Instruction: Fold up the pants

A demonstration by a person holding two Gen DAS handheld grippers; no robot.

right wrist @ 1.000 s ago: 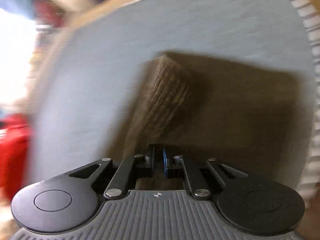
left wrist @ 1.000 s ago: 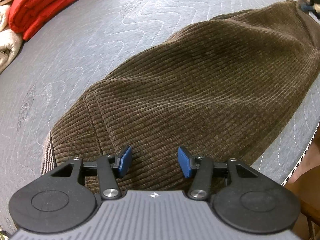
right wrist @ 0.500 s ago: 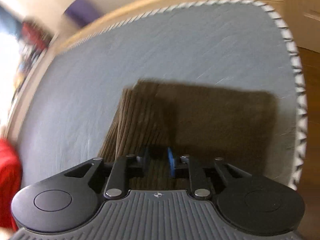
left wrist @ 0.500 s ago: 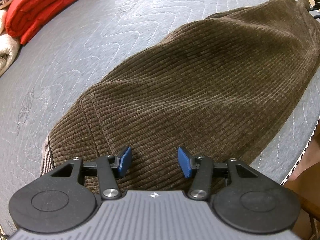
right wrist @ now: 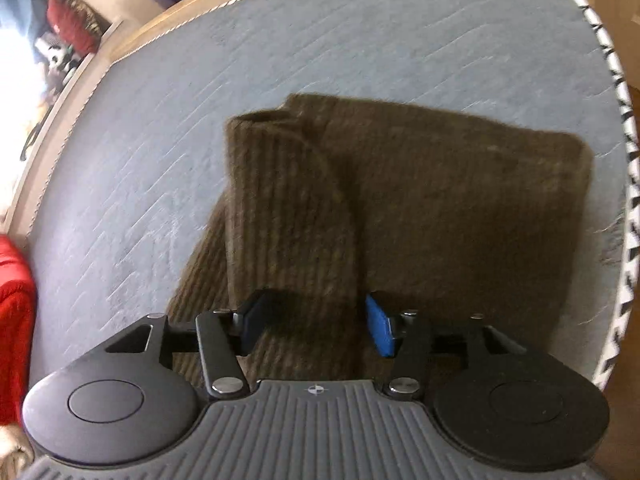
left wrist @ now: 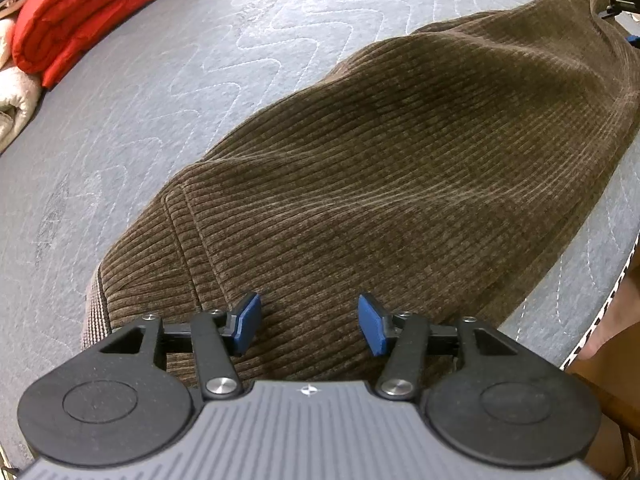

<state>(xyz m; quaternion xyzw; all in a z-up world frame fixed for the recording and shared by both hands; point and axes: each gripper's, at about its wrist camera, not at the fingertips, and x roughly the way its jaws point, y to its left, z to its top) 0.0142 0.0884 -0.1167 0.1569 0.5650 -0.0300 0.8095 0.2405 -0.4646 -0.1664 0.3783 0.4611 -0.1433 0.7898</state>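
Pants: brown corduroy pants (left wrist: 400,184) were spread lengthwise on the grey quilted mattress (left wrist: 168,80), with one end folded over in a raised flap (right wrist: 288,208) in the right wrist view.
Left gripper: the left gripper (left wrist: 309,322) was held over the near end of the pants, its blue pads (left wrist: 248,320) set well apart with only flat cloth below them.
Right gripper: the right gripper (right wrist: 316,326) was seen with jaws that had just been opening; the flap lay between the pads (right wrist: 378,330), no longer pinched.
Surroundings: a red blanket (left wrist: 92,12) and a white one (left wrist: 12,100) were seen at the mattress edge.
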